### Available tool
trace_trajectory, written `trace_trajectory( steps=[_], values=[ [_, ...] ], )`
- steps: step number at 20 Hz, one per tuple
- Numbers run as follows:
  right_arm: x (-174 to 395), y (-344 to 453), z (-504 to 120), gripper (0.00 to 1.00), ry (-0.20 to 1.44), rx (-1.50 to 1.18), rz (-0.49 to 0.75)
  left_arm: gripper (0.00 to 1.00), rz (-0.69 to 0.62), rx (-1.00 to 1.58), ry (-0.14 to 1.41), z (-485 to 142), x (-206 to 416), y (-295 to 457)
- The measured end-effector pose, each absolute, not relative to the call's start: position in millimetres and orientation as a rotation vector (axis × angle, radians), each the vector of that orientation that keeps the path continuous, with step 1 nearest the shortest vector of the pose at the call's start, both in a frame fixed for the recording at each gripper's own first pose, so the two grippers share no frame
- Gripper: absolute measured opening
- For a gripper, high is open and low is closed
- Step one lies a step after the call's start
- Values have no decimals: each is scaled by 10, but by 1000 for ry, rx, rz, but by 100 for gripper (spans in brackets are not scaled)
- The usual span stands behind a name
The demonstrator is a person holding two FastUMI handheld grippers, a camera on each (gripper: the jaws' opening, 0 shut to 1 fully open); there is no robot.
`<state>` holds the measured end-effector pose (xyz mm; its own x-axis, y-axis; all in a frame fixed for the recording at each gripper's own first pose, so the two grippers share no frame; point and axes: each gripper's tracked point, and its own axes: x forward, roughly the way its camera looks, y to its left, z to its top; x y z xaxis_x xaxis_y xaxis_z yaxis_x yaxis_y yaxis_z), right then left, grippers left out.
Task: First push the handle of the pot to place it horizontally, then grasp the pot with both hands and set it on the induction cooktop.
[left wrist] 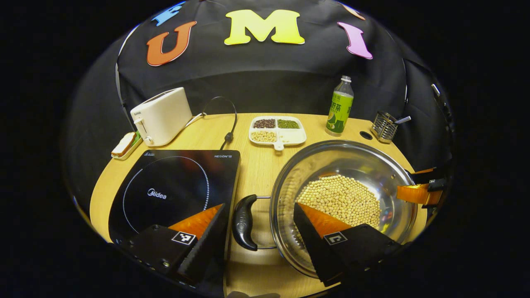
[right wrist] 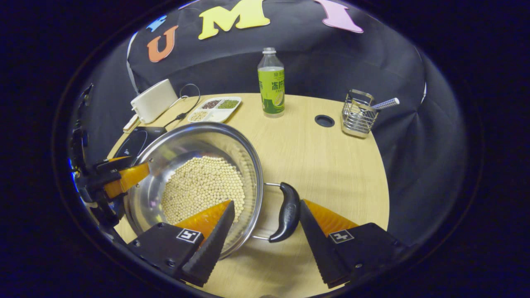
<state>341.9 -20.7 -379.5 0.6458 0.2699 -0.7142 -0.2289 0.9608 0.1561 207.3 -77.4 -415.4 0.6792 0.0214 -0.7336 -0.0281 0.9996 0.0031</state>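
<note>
On the table we hold both grippers spread wide, left gripper (left wrist: 260, 223) and right gripper (right wrist: 267, 219) each straddling a pot (left wrist: 364, 165) handle.

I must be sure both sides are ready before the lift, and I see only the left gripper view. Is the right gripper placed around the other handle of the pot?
Observer: Yes. In the right gripper view the right handle lies between the open fingers of the right gripper. They are not pressing on it.
Operator: Does that handle lie flat?
Observer: It appears so. It sticks out sideways from the rim of the pot on two wire arms.
Operator: Where are the two fingers exactly?
Observer: One finger is over the beans inside the pot. The other is just outside the handle, and I cannot tell whether it touches it.
</note>
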Motion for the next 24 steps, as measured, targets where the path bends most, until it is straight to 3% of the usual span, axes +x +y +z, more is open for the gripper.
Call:
trace_trajectory(
  steps=[3,4,5,6,7,8,11,12,13,14,15,16,19,20,21,22,23,24],
  values=[
    [3432,-207,-3873,96,852,49,286,96,17,-9,840,-4208,2105,-830],
    [3435,-249,-3919,82,865,42,271,96,27,1,844,-4240,2126,-807],
    [3436,-261,-3920,80,873,60,266,96,46,12,854,-4251,2114,-776],
    [3448,-255,-3932,75,883,80,257,90,58,21,856,-4257,2126,-743],
    [3410,-250,-3916,73,897,92,255,75,67,25,865,-4264,2122,-737],
    [3418,-256,-3928,70,906,106,242,80,74,25,877,-4284,2126,-711],
    [3441,-275,-3961,66,925,107,190,71,83,-27,927,-4271,2098,-720],
    [3430,-277,-3945,65,926,99,190,80,85,-49,956,-4308,2093,-718],
    [3445,-275,-3940,65,925,100,195,68,84,-63,970,-4303,2081,-720],
    [3451,-268,-3937,64,924,103,202,78,79,-66,978,-4303,2082,-719],
    [3453,-269,-3946,64,920,106,204,55,75,-62,980,-4312,2086,-718],
    [3455,-272,-3938,63,920,104,207,64,78,-63,979,-4303,2072,-718],
    [3461,-271,-3931,62,914,108,207,62,75,-37,963,-4286,2072,-720],
    [3463,-274,-3934,61,915,107,204,72,75,-28,957,-4287,2075,-722],
    [3460,-275,-3929,60,911,105,198,62,73,-22,955,-4282,2077,-726],
    [3470,-277,-3921,60,905,114,192,72,75,-24,951,-4282,2089,-725],
    [3449,-270,-3918,60,911,125,180,61,64,-18,959,-4285,2087,-735],
    [3410,-266,-3922,59,919,127,167,61,51,-12,963,-4280,2096,-728]
  ],
)
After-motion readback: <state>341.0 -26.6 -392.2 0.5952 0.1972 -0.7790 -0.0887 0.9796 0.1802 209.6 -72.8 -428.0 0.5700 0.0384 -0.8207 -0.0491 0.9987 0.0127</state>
